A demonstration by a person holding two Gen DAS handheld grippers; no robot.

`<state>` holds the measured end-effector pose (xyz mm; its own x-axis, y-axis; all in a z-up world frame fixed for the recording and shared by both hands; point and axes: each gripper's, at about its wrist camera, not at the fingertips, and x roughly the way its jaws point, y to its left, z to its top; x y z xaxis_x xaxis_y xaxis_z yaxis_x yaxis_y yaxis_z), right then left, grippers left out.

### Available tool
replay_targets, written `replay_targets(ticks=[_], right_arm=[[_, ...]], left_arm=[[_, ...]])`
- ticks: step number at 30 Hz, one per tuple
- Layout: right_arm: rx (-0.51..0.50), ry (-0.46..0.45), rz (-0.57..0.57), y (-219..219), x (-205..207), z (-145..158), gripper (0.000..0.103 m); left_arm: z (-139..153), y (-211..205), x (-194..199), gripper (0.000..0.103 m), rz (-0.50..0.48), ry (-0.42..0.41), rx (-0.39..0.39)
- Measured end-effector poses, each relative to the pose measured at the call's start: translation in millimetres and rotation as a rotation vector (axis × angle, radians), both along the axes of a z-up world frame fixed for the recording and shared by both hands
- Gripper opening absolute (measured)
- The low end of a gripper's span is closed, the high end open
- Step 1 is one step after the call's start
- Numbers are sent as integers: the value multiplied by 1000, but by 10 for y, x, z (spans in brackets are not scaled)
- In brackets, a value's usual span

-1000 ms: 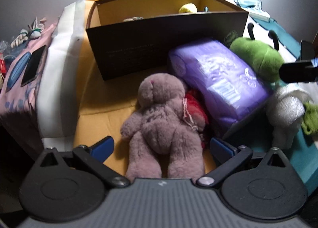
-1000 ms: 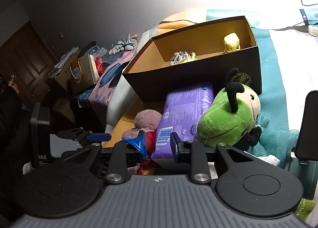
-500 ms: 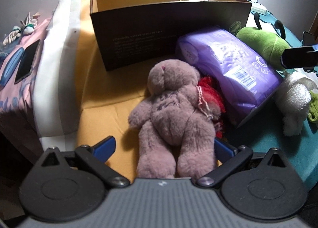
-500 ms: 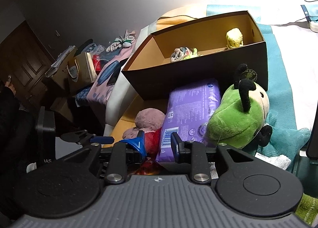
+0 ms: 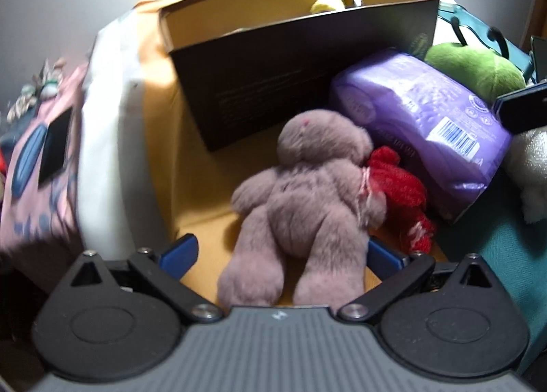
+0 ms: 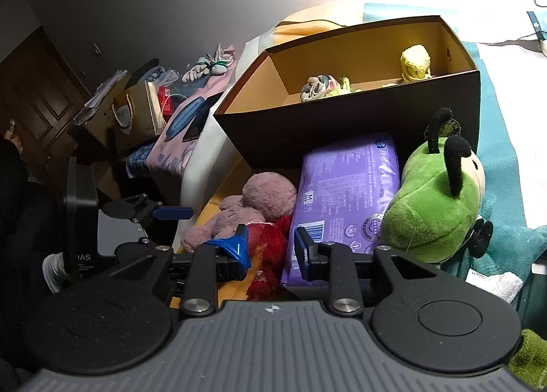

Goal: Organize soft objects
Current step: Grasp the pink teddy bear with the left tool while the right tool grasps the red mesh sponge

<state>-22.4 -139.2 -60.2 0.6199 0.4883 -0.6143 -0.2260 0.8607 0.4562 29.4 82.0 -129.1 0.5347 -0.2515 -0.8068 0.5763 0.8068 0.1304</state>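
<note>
Mauve plush bear point(image 5: 307, 207) lay face-down just in front of dark box point(image 5: 290, 67), legs between wide-apart left claw point(image 5: 278, 250) fingers. Risk: closing snags red knit toy point(image 5: 396, 187) beside bear. Right claw point(image 6: 271, 248) stood narrowly apart, empty, near purple pack point(image 6: 345, 197).

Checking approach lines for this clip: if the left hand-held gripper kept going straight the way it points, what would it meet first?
Most likely the mauve plush bear, lying between the open fingers of the left hand-held gripper; its legs are nearest. Depth is hard to judge.
</note>
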Motion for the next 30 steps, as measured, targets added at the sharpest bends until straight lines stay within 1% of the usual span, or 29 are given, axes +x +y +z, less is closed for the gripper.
replay_targets(ticks=[3, 6, 9, 11, 13, 17, 19, 21, 22, 26, 30], right_arm=[[-21, -8, 20, 85, -6, 2, 12], [-32, -13, 30, 141, -6, 4, 12], [-36, -13, 18, 148, -6, -2, 12], [-41, -12, 2, 143, -13, -8, 12], [-41, -9, -6, 129, -19, -13, 12], [-49, -10, -2, 133, -21, -9, 12], [-50, -10, 2, 149, -8, -9, 12], [-51, -12, 9, 169, 0, -10, 12], [-52, -12, 14, 180, 8, -8, 12], [-69, -20, 47, 241, 39, 8, 12], [-72, -19, 63, 279, 60, 1, 12]], left_arm=[[-53, -88, 43, 103, -55, -11, 32], [-155, -132, 137, 103, -72, 14, 52], [-154, -136, 206, 102, -75, 20, 32], [-144, -144, 221, 91, -84, 10, 18], [-134, -142, 231, 88, -83, 13, 9], [-116, -103, 202, 77, -67, -3, -6], [-89, -78, 162, 73, -54, -10, -18], [-72, -62, 99, 68, -38, -20, -22], [-56, -50, 81, 62, -30, -23, -27], [10, 26, 12, 60, 11, -28, -58], [64, 92, -57, 59, 53, -46, -62]])
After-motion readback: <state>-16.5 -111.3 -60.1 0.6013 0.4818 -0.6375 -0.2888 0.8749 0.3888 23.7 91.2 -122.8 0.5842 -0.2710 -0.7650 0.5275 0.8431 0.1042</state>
